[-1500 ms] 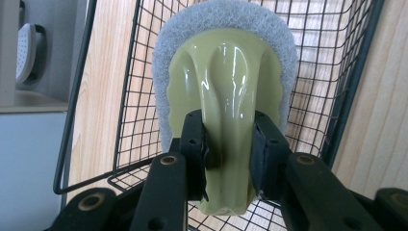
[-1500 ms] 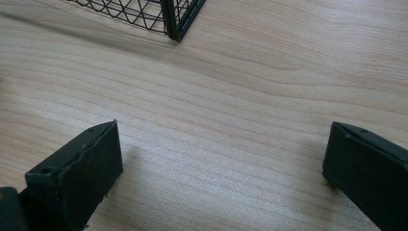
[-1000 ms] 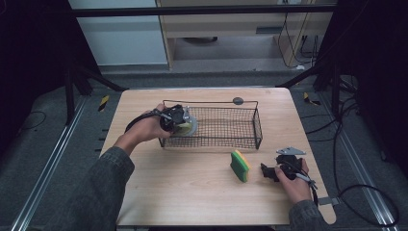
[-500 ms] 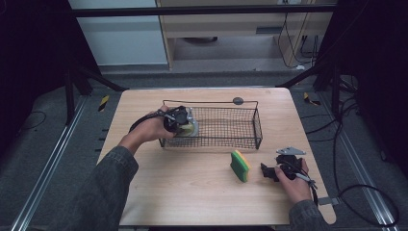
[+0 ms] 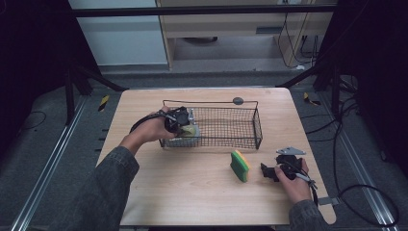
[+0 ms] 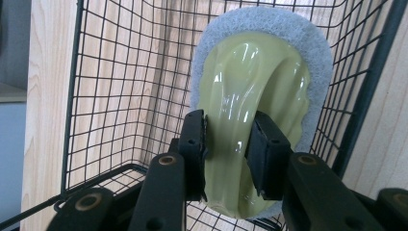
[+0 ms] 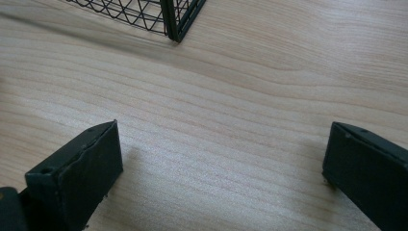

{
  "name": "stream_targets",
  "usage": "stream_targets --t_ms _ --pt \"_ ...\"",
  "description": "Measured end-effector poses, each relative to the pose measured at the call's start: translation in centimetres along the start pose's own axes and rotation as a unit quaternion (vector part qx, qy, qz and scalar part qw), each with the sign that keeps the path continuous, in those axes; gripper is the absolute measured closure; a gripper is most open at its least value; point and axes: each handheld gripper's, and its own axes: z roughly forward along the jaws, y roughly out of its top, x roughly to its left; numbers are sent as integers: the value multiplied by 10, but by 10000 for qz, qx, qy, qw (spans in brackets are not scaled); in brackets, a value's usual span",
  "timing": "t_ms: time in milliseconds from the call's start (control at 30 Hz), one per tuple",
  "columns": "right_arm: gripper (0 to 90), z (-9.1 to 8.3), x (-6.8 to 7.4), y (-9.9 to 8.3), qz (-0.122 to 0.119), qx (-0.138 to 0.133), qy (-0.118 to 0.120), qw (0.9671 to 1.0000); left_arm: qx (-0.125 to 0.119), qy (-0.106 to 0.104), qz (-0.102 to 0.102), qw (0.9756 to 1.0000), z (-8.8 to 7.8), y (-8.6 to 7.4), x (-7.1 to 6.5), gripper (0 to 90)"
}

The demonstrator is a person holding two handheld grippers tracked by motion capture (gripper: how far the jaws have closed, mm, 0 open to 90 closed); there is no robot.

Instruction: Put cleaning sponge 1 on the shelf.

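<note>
The scrubbing pad (image 6: 255, 91), pale green plastic on a white fibre base, sits clamped by its handle ridge between the two jaws of the left gripper (image 6: 228, 149), and it now hangs inside the left end of the wire basket (image 5: 240, 126), close to the mesh wall. Compared with a second ago it has sunk a little lower into the basket, while the grip on it has not loosened. That suggests the placing is nearly done and letting go is what remains. Outward from there, a green and yellow sponge (image 5: 239, 165) stands on the table (image 5: 192, 192) near the basket's right corner, probably next in line. The right gripper (image 5: 276, 172) rests beside it, near right, jaws wide apart and empty, unmoved.
</note>
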Motion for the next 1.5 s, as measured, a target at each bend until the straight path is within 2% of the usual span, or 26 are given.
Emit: stream_targets --t_ms 167,367,567,667,767,800,867,900,933,967,1033,1133,1200,1233,1267,1300,1333,1367,1500 --pt "4 0 0 0 11 -4 1 10000 16 -32 16 10000 0 2 -2 678" --pt "4 0 0 0 18 6 5 10000 -95 -53 -23 9999 -4 3 -3 648" --pt "4 0 0 0 12 -2 2 10000 -310 -33 -102 9995 -13 3 -2 621" --pt "4 0 0 0 6 4 3 10000 -491 84 -226 9985 -21 3 0 603" --pt "4 0 0 0 15 0 6 10000 -589 265 -432 9970 -25 2 2 473" --pt "4 0 0 0 21 3 9 10000 -659 344 -533 9958 -26 1 2 421" --pt "4 0 0 0 20 3 9 10000 -650 408 -587 9953 -26 1 2 340" --pt "4 0 0 0 14 1 3 10000 -667 505 -660 9943 -27 0 2 340" --pt "4 0 0 0 6 5 4 10000 -706 557 -732 9933 -28 -1 3 249" --pt "4 0 0 0 9 5 3 10000 -722 553 -787 9927 -29 -2 3 215" --pt "4 0 0 0 21 3 11 10000 -852 527 -937 9905 -32 -4 5 179" --pt "4 0 0 0 27 -1 9 10000 -963 620 -1076 9876 -40 -6 7 125" --pt "4 0 0 0 25 -1 9 10000 -1246 608 -1275 9821 -47 -8 7 102" --pt "4 0 0 0 20 1 9 10000 -1283 610 -1330 9809 -50 -9 7 93" --pt "4 0 0 0 26 -2 9 10000 -1396 632 -1437 9777 -55 -12 5 82" --pt "4 0 0 0 18 1 7 10000 -1396 632 -1437 9777 -55 -12 5 78" --pt "4 0 0 0 27 -1 9 10000 -1475 672 -1501 9753 -59 -15 1 77" --pt "4 0 0 0 27 -1 9 10000 -1475 672 -1501 9753 -59 -15 1 71" --pt "4 0 0 0 25 -2 8 10000 -1790 501 -1709 9676 -66 -24 -8 46"
